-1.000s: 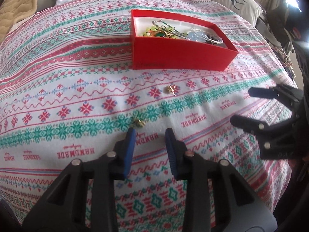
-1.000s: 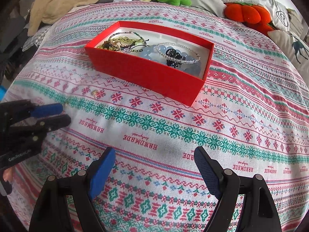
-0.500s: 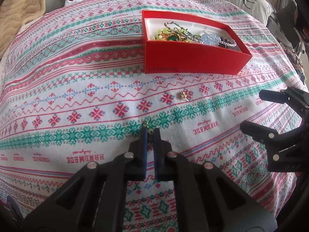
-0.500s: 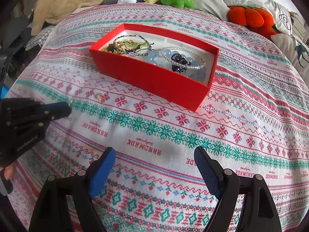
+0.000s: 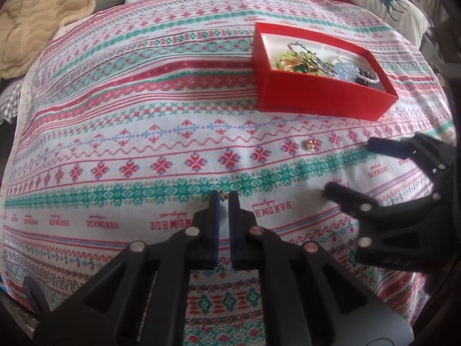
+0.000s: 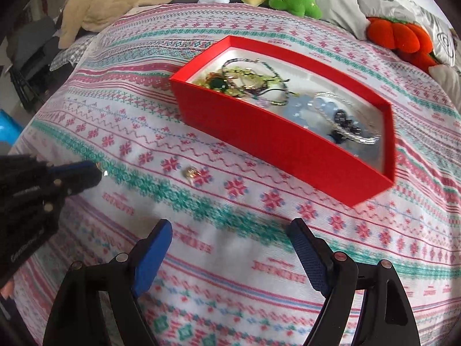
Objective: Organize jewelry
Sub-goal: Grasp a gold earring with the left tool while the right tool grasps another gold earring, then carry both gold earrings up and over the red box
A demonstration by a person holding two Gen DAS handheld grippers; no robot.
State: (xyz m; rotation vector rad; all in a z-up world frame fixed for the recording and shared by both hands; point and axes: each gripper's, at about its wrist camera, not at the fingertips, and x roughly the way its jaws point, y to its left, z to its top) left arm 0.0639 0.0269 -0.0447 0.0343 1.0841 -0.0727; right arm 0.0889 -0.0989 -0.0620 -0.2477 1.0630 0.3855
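Left gripper point(image 5: 224, 197) is closed to a narrow slit, pinching a small gold earring point(image 5: 223, 195) at its fingertips just above the patterned bedspread point(image 5: 144, 150). Right gripper point(image 6: 230, 240) stands wide with nothing between its pads. A second gold earring point(image 6: 191, 172) lies on the cloth between the two grippers, near the red box point(image 6: 276, 144) of jewelry.

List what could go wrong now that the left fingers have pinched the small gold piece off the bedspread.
1. The left gripper holds the gold piece only at its fingers' very tips, so it may slip out on the way to the red box.
2. A dropped piece could get lost against the busy patterned bedspread.
3. The second gold piece may be overlooked.
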